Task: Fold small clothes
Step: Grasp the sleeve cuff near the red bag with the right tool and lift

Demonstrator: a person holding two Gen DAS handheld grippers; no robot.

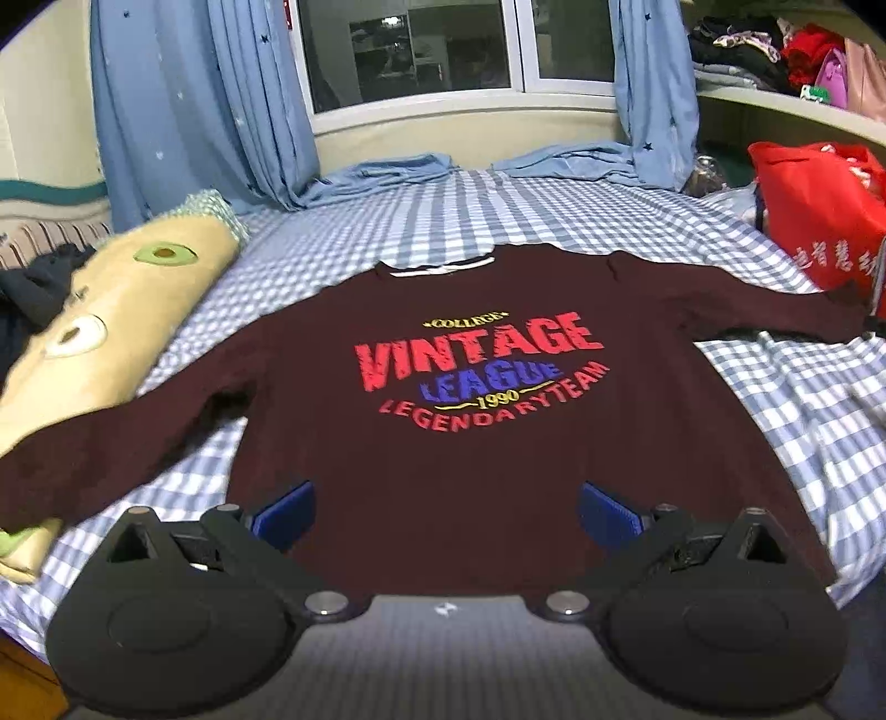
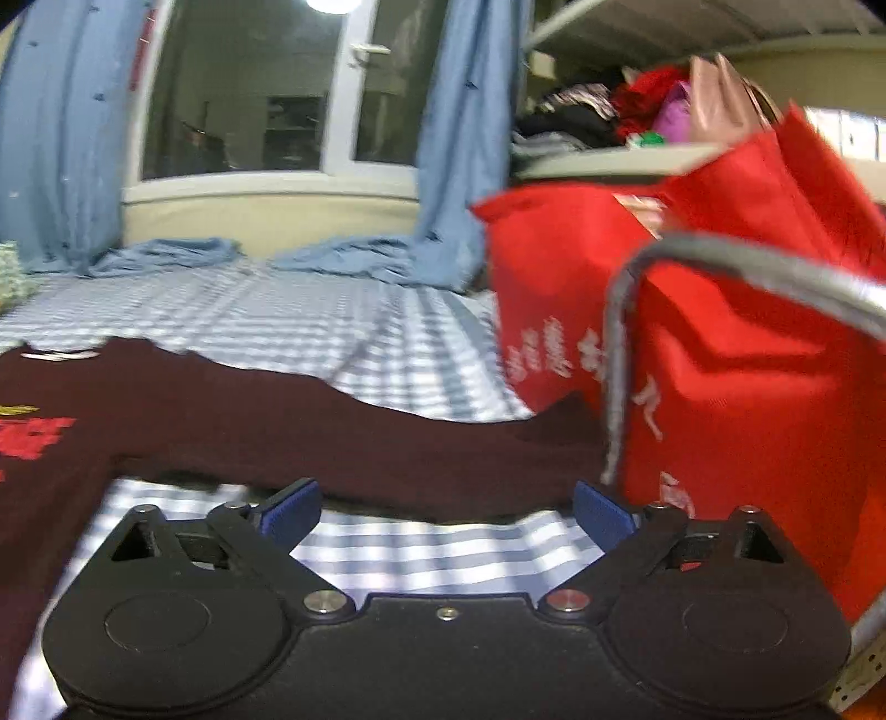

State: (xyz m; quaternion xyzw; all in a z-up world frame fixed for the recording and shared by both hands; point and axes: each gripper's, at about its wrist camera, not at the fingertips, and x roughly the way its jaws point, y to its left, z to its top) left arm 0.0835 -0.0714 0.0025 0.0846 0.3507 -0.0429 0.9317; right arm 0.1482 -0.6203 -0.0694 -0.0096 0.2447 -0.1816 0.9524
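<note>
- Bedroom bkgd: blue curtains [image 1: 255, 111] flank a window [image 1: 410, 50]; blue-white checked bed sheet [image 1: 421, 221] is my work surface.
- Maroon sweatshirt [image 1: 470, 443] lies flat, print up, sleeves spread to both sides.
- L gripper [image 1: 446, 512]: I see the jaws wide, nothing gripped; sweatshirt's lower body sits between and just ahead of the blue pads [image 1: 288, 512], hem nearest me.
- R gripper [image 2: 446, 512]: jaws wide, empty; the right sleeve [image 2: 387, 454] runs crosswise just beyond the fingertips, checked sheet below them.
- Red bag [image 2: 720, 332] stands at the sleeve's cuff end; avocado-print pillow [image 1: 99, 343] lies by the other sleeve.
</note>
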